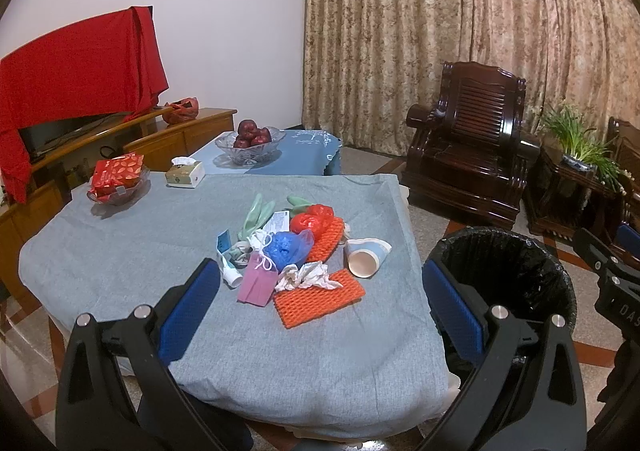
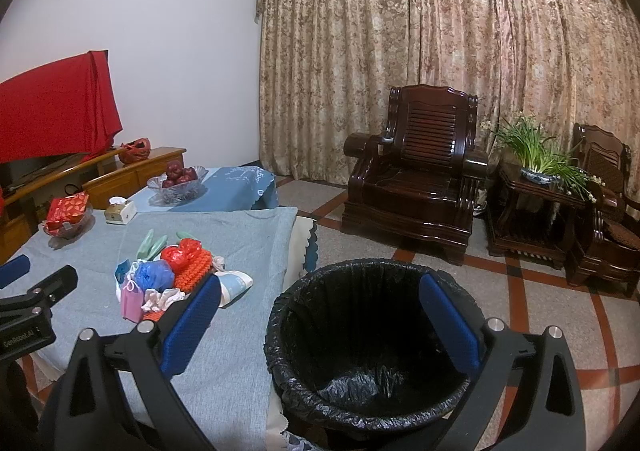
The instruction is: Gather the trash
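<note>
A heap of trash lies mid-table on the grey cloth (image 1: 120, 251): an orange foam net (image 1: 320, 297), a crumpled tissue (image 1: 306, 275), a pink mask (image 1: 256, 283), a blue plastic bag (image 1: 286, 247), a red bag (image 1: 310, 219), a paper cup (image 1: 366, 257) on its side and green wrappers (image 1: 254, 213). My left gripper (image 1: 320, 311) hovers open above the table's near side, nothing between its blue pads. A black-lined bin (image 2: 372, 335) stands on the floor right of the table. My right gripper (image 2: 320, 327) hangs open over the bin, holding nothing. The trash heap (image 2: 168, 279) lies left of it.
At the table's far left sit a glass dish with a red packet (image 1: 118, 177) and a tissue box (image 1: 185, 172). A bowl of red fruit (image 1: 252, 143) rests on a lower blue-covered table. A dark wooden armchair (image 2: 416, 187), a plant stand (image 2: 536, 187) and curtains stand beyond.
</note>
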`<action>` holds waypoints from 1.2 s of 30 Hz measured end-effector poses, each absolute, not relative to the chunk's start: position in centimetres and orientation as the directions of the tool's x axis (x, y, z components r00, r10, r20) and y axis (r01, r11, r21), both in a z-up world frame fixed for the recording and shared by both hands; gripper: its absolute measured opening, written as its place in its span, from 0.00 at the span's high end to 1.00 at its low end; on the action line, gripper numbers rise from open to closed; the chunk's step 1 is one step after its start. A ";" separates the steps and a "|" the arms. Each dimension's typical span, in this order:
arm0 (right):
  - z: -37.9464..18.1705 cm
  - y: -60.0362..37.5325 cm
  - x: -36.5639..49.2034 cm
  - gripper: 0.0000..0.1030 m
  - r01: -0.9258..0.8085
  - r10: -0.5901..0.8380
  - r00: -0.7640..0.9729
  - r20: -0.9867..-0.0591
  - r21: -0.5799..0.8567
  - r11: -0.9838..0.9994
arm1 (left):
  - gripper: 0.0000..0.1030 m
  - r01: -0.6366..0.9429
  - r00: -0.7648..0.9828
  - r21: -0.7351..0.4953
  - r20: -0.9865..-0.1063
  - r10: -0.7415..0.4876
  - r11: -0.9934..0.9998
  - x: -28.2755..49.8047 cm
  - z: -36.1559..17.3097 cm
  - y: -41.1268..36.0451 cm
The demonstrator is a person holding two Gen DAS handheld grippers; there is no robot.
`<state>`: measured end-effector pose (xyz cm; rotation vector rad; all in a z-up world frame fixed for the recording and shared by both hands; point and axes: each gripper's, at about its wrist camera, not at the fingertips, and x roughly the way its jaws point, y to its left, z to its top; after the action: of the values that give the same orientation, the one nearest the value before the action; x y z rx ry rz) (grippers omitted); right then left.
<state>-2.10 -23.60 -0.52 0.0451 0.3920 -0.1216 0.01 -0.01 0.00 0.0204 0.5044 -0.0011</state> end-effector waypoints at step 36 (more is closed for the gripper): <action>-0.6 -23.4 -1.7 0.06 0.125 -0.108 0.916 -0.386 0.019 0.992 | 0.05 0.006 0.875 0.019 -0.484 0.004 1.000 0.0 0.0 0.0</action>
<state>-1.74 -23.37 -0.63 0.0437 0.3949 -0.1202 0.01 -0.01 0.00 0.0198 0.5055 -0.0014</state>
